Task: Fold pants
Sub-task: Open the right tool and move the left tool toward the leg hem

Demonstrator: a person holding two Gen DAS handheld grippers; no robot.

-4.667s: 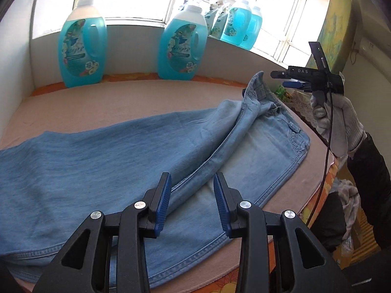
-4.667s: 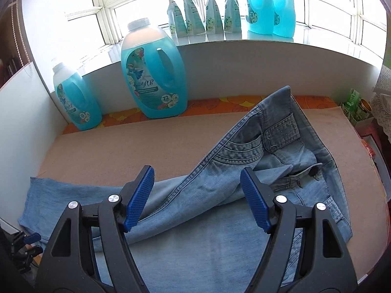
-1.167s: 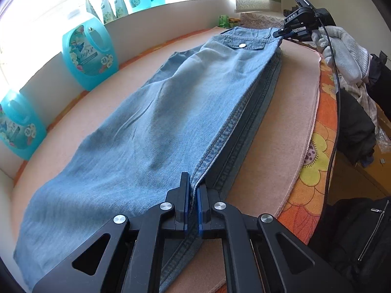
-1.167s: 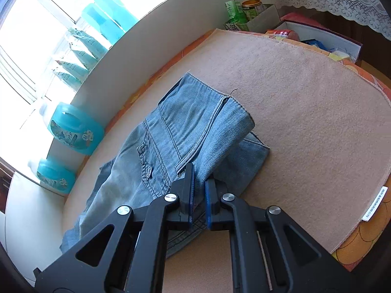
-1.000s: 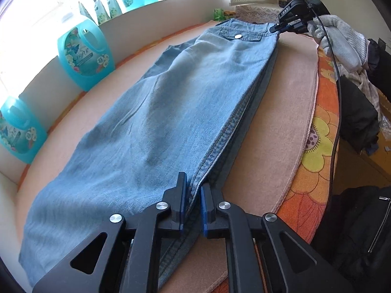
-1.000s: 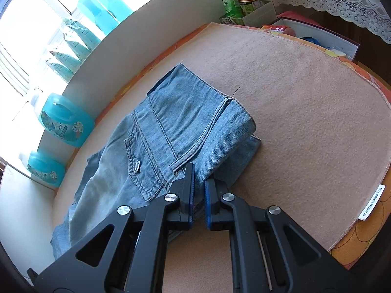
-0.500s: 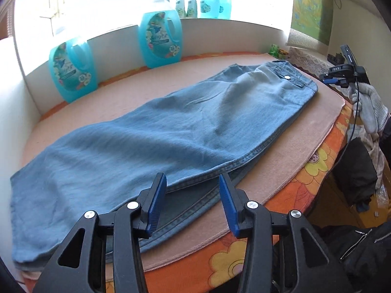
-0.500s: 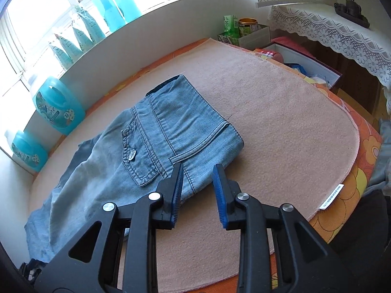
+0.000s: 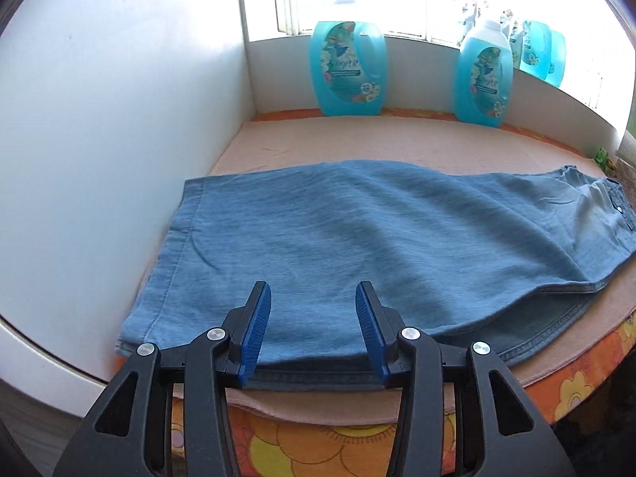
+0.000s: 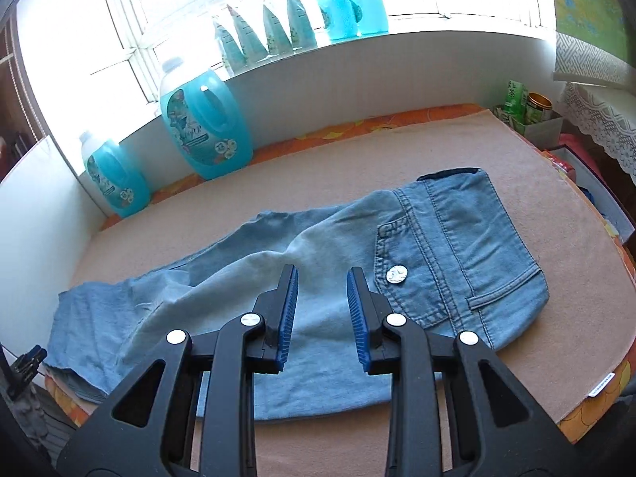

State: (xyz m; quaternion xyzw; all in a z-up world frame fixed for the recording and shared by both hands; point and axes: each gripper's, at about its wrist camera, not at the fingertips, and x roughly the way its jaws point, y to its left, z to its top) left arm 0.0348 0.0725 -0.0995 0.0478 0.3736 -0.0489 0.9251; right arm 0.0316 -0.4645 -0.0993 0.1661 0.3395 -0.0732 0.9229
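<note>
The jeans (image 9: 357, 238) lie folded lengthwise, one leg over the other, flat along the beige mat (image 9: 377, 139) that covers your table, with the hem end toward the white side panel (image 9: 119, 119) and the waist end toward the open side. In the right wrist view the jeans (image 10: 338, 262) show a back pocket with a metal snap (image 10: 396, 274), a belt loop and double stitched seams in faded denim; the leg fabric is softly rumpled near the hem. Your left gripper (image 9: 313, 332) hangs over the near edge of the legs with its jaws apart, having just been opening, and nothing is between its ribbed blue pads. Your right gripper (image 10: 322, 314) sits over the seat area, jaws also parted after just opening, and clear of the cloth. Under the mat an orange flowered tablecloth (image 9: 357, 445) shows at the rim. Two blue detergent jugs (image 10: 204, 123) stand at the back against a low white wall, and more bottles and pouches (image 10: 262, 31) line the windowsill, washed out by glare. At the far right a green carton and a tin (image 10: 538, 105) sit in a box, beside a lace cloth that is cut off by the frame. The bottom layer of the jeans is mostly hidden.
</note>
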